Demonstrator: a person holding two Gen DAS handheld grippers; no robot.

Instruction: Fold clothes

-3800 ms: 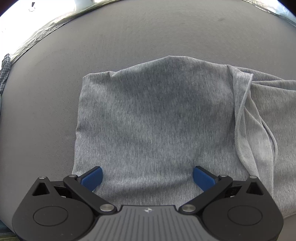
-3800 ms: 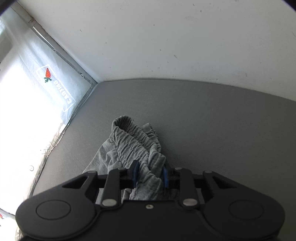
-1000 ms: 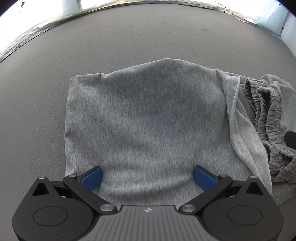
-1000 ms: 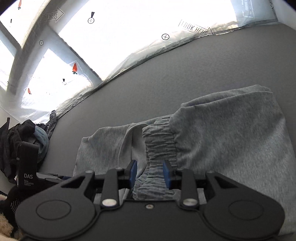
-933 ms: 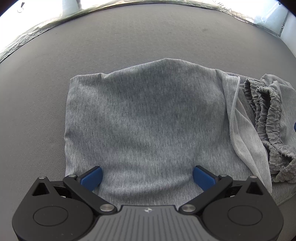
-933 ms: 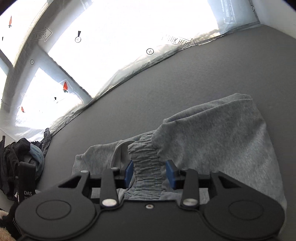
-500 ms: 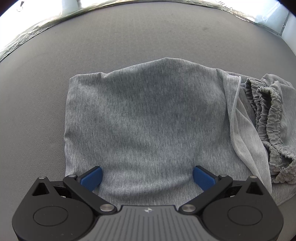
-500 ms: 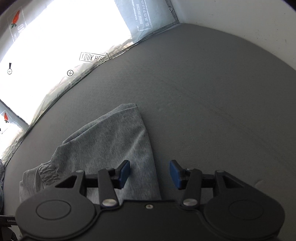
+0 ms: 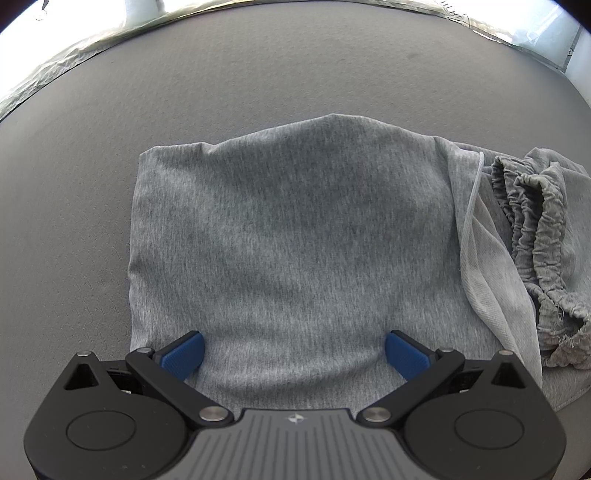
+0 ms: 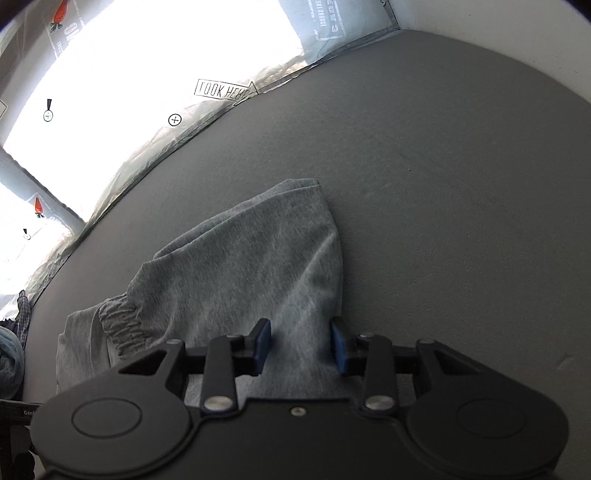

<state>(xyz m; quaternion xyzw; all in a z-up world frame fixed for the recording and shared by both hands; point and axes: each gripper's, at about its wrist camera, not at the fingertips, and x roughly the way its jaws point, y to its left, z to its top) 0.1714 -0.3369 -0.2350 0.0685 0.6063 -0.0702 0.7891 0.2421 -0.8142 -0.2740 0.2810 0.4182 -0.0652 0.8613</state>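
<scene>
A grey jersey garment (image 9: 295, 229) lies folded on a dark grey mat (image 9: 258, 74), its gathered elastic waistband (image 9: 539, 236) bunched at the right. My left gripper (image 9: 295, 354) hovers over the garment's near edge, open wide, with nothing held between its blue pads (image 9: 183, 354). In the right wrist view the same garment (image 10: 251, 266) shows its waistband (image 10: 122, 325) at the left. My right gripper (image 10: 301, 345) is at the cloth's right-hand edge. Its jaws are closing, and the fabric fills the gap between the pads (image 10: 263, 343) and creases toward them.
A bright window with printed film (image 10: 147, 74) runs along the mat's far side. A pile of other clothes (image 10: 13, 347) lies at the far left. A white wall (image 10: 517, 22) borders the mat at the right, with bare mat (image 10: 461, 184) beside the garment.
My right gripper let go of the waistband, opened, swung to the garment's right edge and narrowed on the cloth there. The left gripper stays open and has shifted only slightly.
</scene>
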